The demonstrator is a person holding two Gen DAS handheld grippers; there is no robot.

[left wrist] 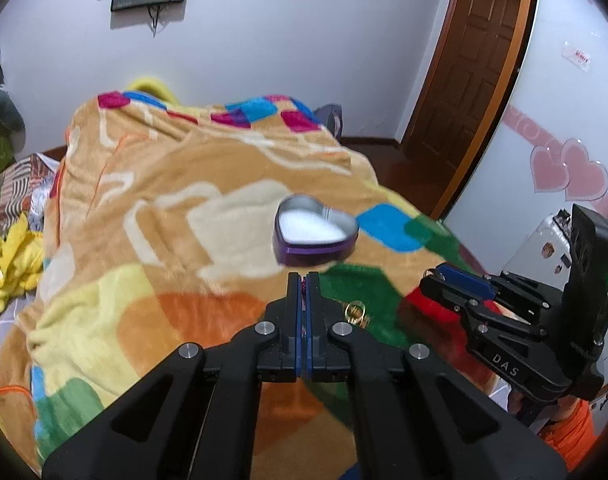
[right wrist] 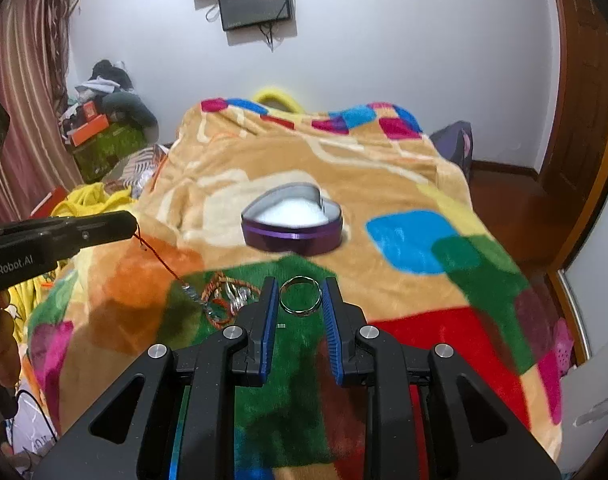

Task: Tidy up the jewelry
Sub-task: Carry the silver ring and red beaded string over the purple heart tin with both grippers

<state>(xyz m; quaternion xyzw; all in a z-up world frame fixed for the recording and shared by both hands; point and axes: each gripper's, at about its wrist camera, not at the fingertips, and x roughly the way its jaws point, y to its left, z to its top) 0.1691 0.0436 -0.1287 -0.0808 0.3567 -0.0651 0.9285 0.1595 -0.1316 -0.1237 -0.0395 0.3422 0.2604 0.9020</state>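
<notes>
A purple heart-shaped tin with a white lining lies open on the patterned blanket, just beyond my left gripper. That gripper is shut on a thin red cord. In the right wrist view the cord hangs from the left gripper down to a small heap of jewelry on the green patch. My right gripper is shut on a silver ring, held upright between its blue pads, in front of the tin. A gold-coloured piece lies beside the left fingers.
The colourful fleece blanket covers the bed. Yellow clothes and clutter lie at its left edge. A wooden door and dark floor are to the right. A person's hand in an orange sleeve holds the right gripper.
</notes>
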